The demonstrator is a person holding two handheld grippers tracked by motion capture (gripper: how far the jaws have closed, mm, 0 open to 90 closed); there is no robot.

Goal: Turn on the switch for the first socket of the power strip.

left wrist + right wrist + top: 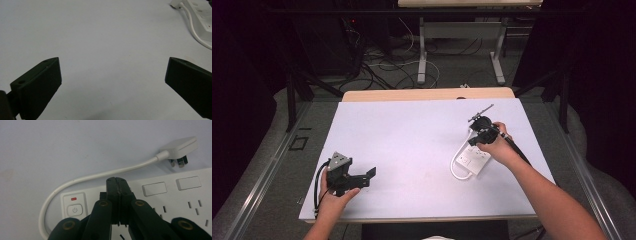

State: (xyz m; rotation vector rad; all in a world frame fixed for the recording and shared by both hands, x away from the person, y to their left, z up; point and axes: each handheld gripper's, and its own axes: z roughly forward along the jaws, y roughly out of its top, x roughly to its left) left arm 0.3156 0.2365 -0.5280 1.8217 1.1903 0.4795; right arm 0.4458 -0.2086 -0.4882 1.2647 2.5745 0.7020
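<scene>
A white power strip (474, 159) lies on the right half of the table, its white cable (455, 168) looping off its near end. In the right gripper view the strip (175, 195) shows a power button (74, 210) under a red light, and its white plug (180, 149) lies loose on the table. My right gripper (117, 181) is shut, jaws pressed together with nothing between them, its tips over the strip just right of the button. In the high view it (479, 137) points down at the strip. My left gripper (371, 172) rests near the front left, jaws wide open and empty (112, 75).
The tabletop (412, 135) is a white sheet with a wooden edge at the back. A dark curtain and a floor with cables (382, 67) and table legs lie beyond it. The front edge runs close under my left hand.
</scene>
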